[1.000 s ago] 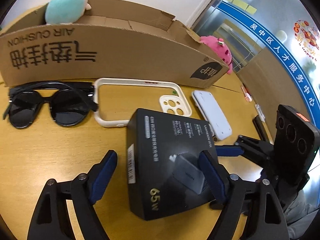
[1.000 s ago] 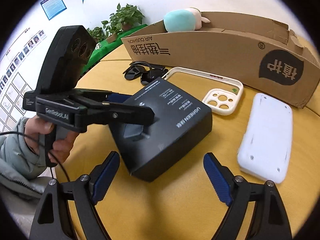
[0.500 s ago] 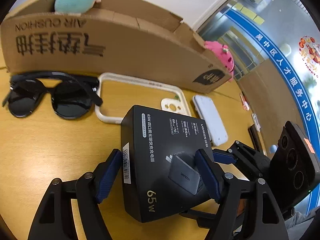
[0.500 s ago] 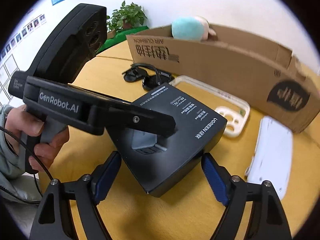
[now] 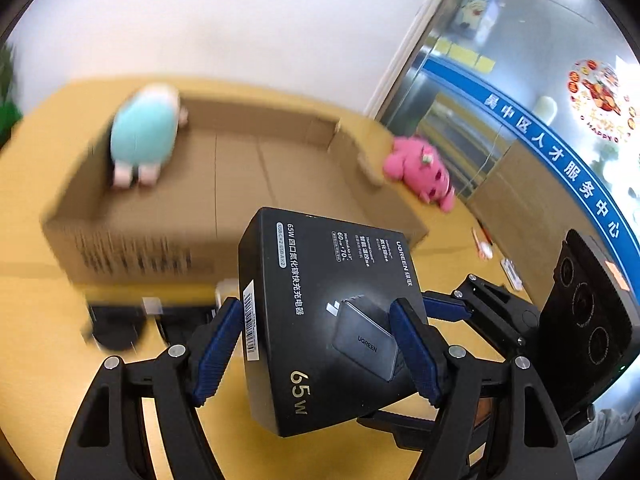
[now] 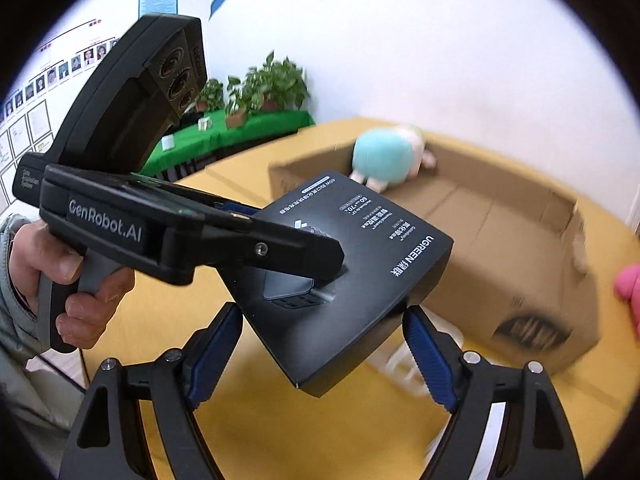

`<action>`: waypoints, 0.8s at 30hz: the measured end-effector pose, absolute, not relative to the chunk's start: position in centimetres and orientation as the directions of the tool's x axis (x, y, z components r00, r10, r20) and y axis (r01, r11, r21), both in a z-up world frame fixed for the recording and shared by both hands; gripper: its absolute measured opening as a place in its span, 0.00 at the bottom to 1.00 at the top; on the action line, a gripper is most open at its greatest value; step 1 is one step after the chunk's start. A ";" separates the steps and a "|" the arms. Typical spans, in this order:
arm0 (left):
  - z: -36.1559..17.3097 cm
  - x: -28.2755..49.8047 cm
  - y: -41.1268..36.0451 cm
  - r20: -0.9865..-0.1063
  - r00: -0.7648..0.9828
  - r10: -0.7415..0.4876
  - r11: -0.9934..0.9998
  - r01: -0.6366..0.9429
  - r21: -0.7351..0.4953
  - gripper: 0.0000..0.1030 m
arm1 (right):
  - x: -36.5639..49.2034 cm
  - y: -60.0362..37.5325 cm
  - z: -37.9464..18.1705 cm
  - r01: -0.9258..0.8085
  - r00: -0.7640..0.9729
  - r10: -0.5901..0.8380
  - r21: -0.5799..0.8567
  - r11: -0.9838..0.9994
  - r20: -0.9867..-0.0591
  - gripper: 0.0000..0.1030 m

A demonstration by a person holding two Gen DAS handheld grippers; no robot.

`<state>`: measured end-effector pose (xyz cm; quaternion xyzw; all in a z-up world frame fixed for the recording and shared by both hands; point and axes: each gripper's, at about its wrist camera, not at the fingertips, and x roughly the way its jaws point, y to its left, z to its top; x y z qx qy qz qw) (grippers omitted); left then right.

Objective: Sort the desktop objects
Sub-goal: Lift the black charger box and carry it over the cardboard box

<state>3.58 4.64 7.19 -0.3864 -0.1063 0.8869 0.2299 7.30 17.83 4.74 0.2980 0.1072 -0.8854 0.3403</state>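
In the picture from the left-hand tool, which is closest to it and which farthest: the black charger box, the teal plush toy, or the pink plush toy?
1. Black charger box: clamped between the left gripper fingers, lifted off the table.
2. Teal plush toy: inside the cardboard box, at its far left end.
3. Pink plush toy: outside the cardboard box, beyond its right end.

The two toys are nearly level, so their order is unsure.

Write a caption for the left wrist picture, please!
Two hand-held grippers lift a black charger box above the table toward the cardboard box.
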 end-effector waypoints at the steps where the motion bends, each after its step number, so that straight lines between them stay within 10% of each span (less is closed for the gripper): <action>1: 8.8 3.2 4.6 -0.614 -0.621 0.487 -0.873 -0.342 -0.347 0.76 | 6.9 17.7 5.5 0.666 -0.605 -0.538 -0.003 -0.746 -0.588 0.80; 24: 35.2 -0.9 3.4 -0.156 -0.876 0.457 -0.886 -0.464 0.008 0.77 | 1.5 16.6 32.2 0.562 -0.824 -0.528 -0.412 -0.717 -0.204 0.80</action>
